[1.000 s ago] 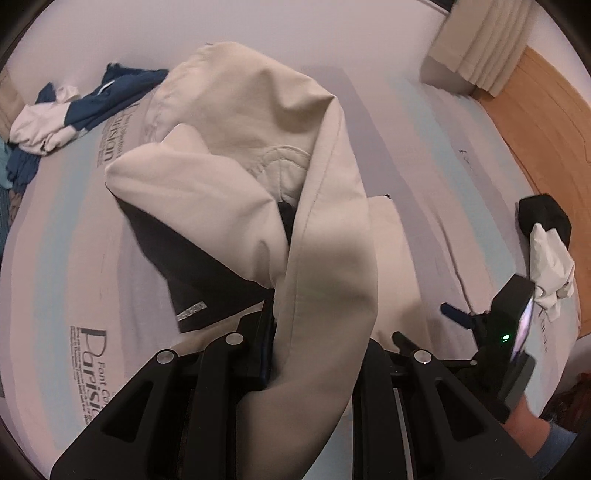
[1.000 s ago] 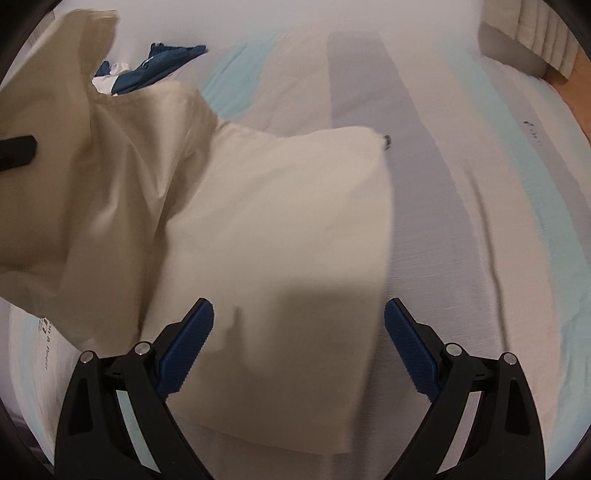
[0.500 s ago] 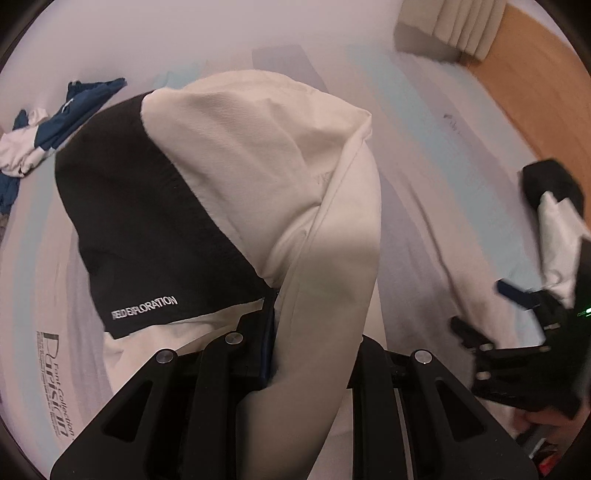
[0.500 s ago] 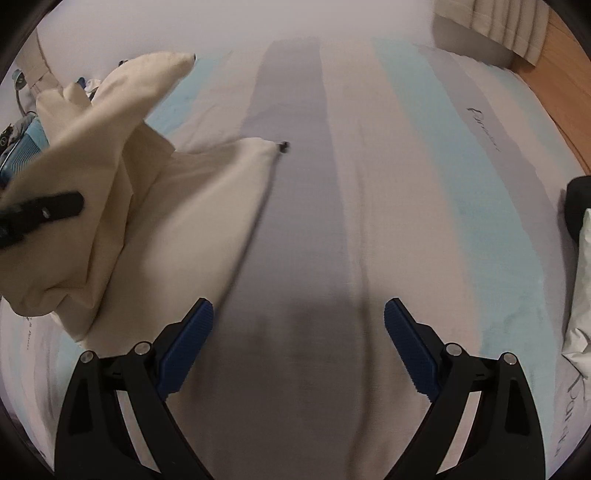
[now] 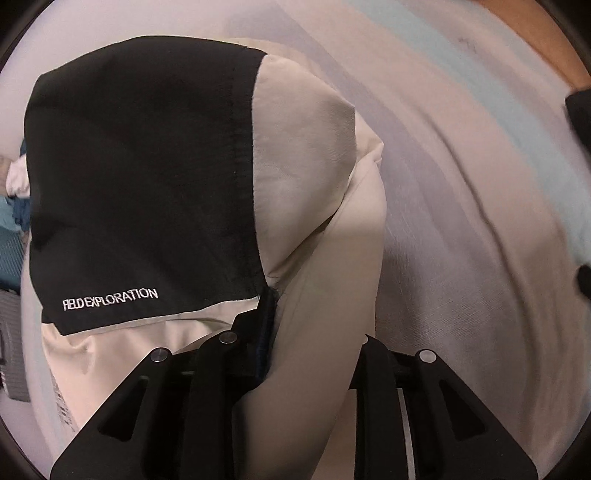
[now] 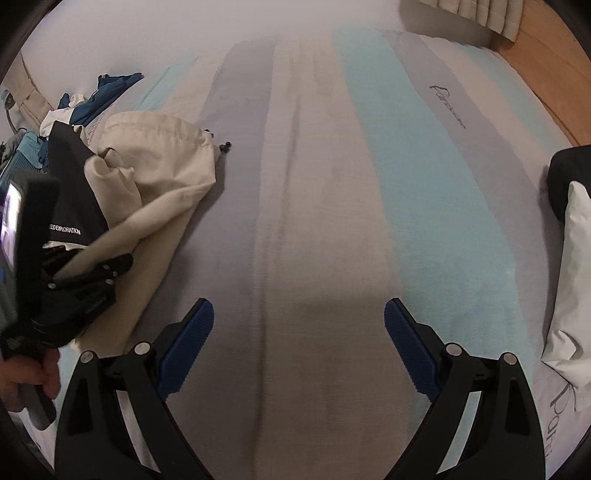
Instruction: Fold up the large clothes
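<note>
A beige garment (image 5: 314, 177) with a black panel (image 5: 140, 177) lettered "FIELD EXPLORATION" hangs bunched from my left gripper (image 5: 317, 332). A thick fold of it sits between the jaws, which are opening; the pads still touch the cloth. From the right wrist view, the left gripper (image 6: 74, 280) holds the garment (image 6: 159, 177) low over the bed's left side, with the far part of the garment resting on the sheet. My right gripper (image 6: 299, 325) stands open over bare striped sheet (image 6: 332, 184), right of the garment, with nothing between its fingers.
A heap of blue and white clothes (image 6: 107, 92) lies at the bed's far left. A black and white bundle (image 6: 572, 258) sits at the right edge. Curtain (image 6: 472, 14) and wooden floor (image 6: 546, 55) lie beyond. A hand (image 6: 22, 380) grips the left tool.
The left gripper has sunk toward the bed with the garment, and the black lettered panel now faces the camera. The right gripper has slid right, off the garment and over bare sheet.
</note>
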Motion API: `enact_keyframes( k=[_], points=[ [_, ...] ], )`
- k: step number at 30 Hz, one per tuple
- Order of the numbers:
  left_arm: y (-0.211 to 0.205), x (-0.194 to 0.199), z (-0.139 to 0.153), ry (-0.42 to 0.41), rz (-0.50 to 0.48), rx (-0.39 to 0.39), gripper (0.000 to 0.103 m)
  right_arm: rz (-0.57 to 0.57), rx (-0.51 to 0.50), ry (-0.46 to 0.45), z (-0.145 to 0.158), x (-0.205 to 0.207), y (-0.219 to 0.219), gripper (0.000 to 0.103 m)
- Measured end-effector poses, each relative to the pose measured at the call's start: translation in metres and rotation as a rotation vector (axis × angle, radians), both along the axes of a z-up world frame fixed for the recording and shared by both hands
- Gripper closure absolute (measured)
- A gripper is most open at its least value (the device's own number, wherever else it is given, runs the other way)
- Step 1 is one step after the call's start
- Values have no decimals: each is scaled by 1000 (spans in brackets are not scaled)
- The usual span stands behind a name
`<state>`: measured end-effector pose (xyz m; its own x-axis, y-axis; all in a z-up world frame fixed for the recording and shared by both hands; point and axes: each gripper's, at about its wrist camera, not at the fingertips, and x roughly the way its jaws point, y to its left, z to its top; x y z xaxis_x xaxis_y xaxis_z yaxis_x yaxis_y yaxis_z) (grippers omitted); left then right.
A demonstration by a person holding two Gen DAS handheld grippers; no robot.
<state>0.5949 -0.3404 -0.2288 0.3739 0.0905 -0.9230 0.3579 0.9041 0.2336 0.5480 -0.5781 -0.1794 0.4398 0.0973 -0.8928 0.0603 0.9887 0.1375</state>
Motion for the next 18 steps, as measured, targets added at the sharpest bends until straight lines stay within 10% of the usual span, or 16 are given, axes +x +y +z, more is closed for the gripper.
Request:
enact_keyframes(
  k=[18],
  points=[
    [-25,-23,-27,-59,10,82,72,-71,36,9,-10,-14,-15,14]
  ],
)
